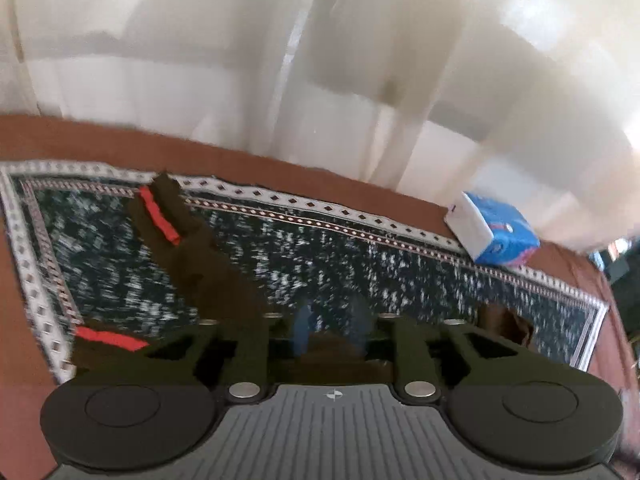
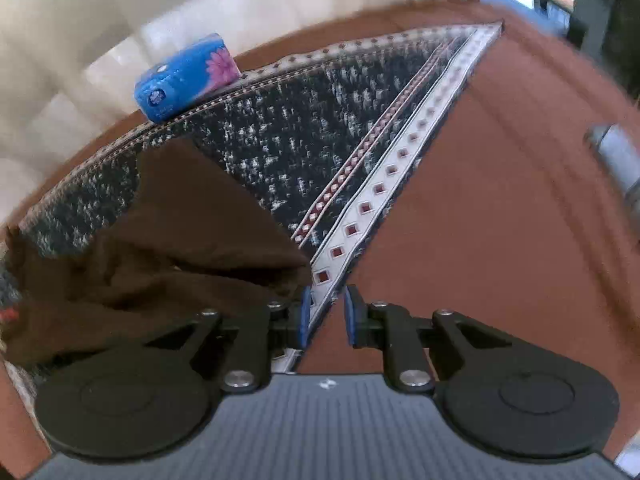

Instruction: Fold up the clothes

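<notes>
Brown soft-fabric clothing with red trim bands (image 1: pixel 192 256) is what both tongs work on, and it lies crumpled on a dark, white-flecked woven mat with a pale diamond-patterned border (image 2: pixel 360 204) spread over a reddish-brown tabletop (image 2: pixel 500 200). At the bottom centre of the left view, the left gripper (image 1: pixel 330 334) has its blue-padded fingers a little apart with brown cloth lying between them; motion blur hides whether they truly pinch it, so I cannot tell. In the right view's lower centre, the right gripper (image 2: pixel 325 312) stands released, a clear gap between its pads and nothing in them, over the mat's border; the garment's nearest corner lies just beside its left finger. Outward, the fabric runs up toward the left of the left view, red bands at mid left and lower left. A blue, flower-printed tissue pack (image 2: pixel 186 76) sits on the mat's far edge, upper left of the right view. Judging the risks: a closing right gripper could nip the mat border with or instead of the cloth and drag the mat, and a shallow left hold could let the fabric slip when lifted.
</notes>
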Demonstrator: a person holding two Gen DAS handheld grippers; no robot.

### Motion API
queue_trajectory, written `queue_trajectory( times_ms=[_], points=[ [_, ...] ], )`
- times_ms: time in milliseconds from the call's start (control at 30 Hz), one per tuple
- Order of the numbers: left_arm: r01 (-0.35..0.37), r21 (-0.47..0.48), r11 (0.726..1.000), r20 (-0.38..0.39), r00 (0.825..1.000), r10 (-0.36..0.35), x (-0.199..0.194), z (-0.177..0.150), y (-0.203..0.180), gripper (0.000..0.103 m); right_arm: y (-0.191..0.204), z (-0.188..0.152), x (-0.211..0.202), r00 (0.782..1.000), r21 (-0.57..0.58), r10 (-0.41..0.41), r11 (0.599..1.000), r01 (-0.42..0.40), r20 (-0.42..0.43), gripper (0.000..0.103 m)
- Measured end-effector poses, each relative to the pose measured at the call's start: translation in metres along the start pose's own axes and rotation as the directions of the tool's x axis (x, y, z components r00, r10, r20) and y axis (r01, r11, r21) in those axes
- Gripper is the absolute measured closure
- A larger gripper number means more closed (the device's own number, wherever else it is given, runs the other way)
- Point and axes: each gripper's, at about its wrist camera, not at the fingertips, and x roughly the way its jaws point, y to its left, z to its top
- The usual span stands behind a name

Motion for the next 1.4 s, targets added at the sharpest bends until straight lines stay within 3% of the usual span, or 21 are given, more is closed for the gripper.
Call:
queue_trajectory(
  times_ms=[33,67,100,167,267,333,400,433,533,633,733,767,800,900,1067,1233,1300,1400],
  points=[
    [-0.005,0.032,0.999,0.003,1.0,0.005,-0.006,-0.003,0.003,0.039,0.012,0.001,-0.015,0.998,-0.058,0.006,0.998,-0.002,0.061,0.078],
    [-0.017,0.05,0.999,0.002,1.0,0.017,-0.011,-0.006,0.007,0.035,0.024,0.002,-0.03,0.993,-0.118,0.02,0.993,-0.005,0.119,0.067],
    [-0.03,0.068,0.997,0.001,1.0,0.03,-0.016,-0.009,0.012,0.034,0.043,0.003,-0.043,0.985,-0.2,0.071,0.979,-0.038,0.16,0.048],
    [-0.054,0.102,0.993,-0.001,0.999,0.054,-0.026,-0.016,0.021,0.026,0.082,0.005,-0.061,0.962,-0.362,0.202,0.924,-0.125,0.182,0.037],
    [-0.045,0.044,0.998,-0.02,0.999,0.046,-0.036,-0.021,0.042,0.02,0.159,-0.006,-0.059,0.918,-0.592,0.391,0.756,-0.279,0.067,0.039],
    [-0.046,0.024,0.999,-0.029,0.998,0.046,-0.042,-0.024,0.055,0.017,0.216,-0.022,-0.046,0.895,-0.714,0.446,0.619,-0.328,-0.025,0.039],
    [-0.045,0.02,0.999,-0.042,0.998,0.046,-0.048,-0.03,0.068,0.017,0.266,-0.042,-0.024,0.885,-0.815,0.453,0.469,-0.341,-0.109,0.039],
    [-0.046,0.025,0.999,-0.048,0.998,0.047,-0.05,-0.032,0.073,0.017,0.284,-0.05,-0.015,0.888,-0.846,0.441,0.417,-0.333,-0.132,0.039],
    [-0.044,0.022,0.999,-0.07,0.997,0.045,-0.055,-0.042,0.089,0.017,0.32,-0.071,0.015,0.901,-0.904,0.378,0.274,-0.33,-0.214,0.037],
    [-0.021,0.003,1.0,-0.088,0.996,0.021,-0.058,-0.05,0.102,0.017,0.331,-0.084,0.038,0.92,-0.93,0.293,0.18,-0.321,-0.261,0.038],
    [0.005,0.012,1.0,-0.104,0.995,-0.004,-0.059,-0.055,0.107,0.017,0.333,-0.085,0.047,0.935,-0.932,0.241,0.192,-0.307,-0.258,0.049],
    [0.006,0.024,1.0,-0.11,0.994,-0.003,-0.057,-0.054,0.107,0.017,0.331,-0.079,0.044,0.934,-0.921,0.242,0.224,-0.318,-0.263,0.084],
    [0.007,0.038,0.999,-0.115,0.993,-0.003,-0.056,-0.054,0.106,0.017,0.329,-0.074,0.042,0.932,-0.909,0.243,0.256,-0.328,-0.268,0.098],
    [0.011,0.099,0.995,-0.108,0.994,0.0,-0.055,-0.052,0.099,0.017,0.316,-0.056,0.019,0.925,-0.871,0.286,0.35,-0.345,-0.251,0.098],
    [0.124,0.053,0.991,-0.164,0.98,-0.114,-0.038,-0.044,0.079,0.017,0.252,-0.019,-0.079,0.905,-0.769,0.42,0.556,-0.315,-0.067,0.098],
    [0.188,0.042,0.981,-0.198,0.964,-0.177,-0.004,-0.043,0.027,0.017,0.163,-0.009,-0.135,0.936,-0.587,0.308,0.795,-0.153,0.173,0.098],
    [0.202,0.03,0.979,-0.216,0.957,-0.191,0.012,-0.046,0.007,0.017,0.128,-0.006,-0.157,0.935,-0.488,0.242,0.868,-0.09,0.258,0.098],
    [0.176,-0.063,0.982,-0.244,0.952,-0.187,0.037,-0.047,-0.011,0.017,0.075,0.0,-0.189,0.922,-0.322,0.127,0.947,-0.002,0.365,0.098]
  ],
)
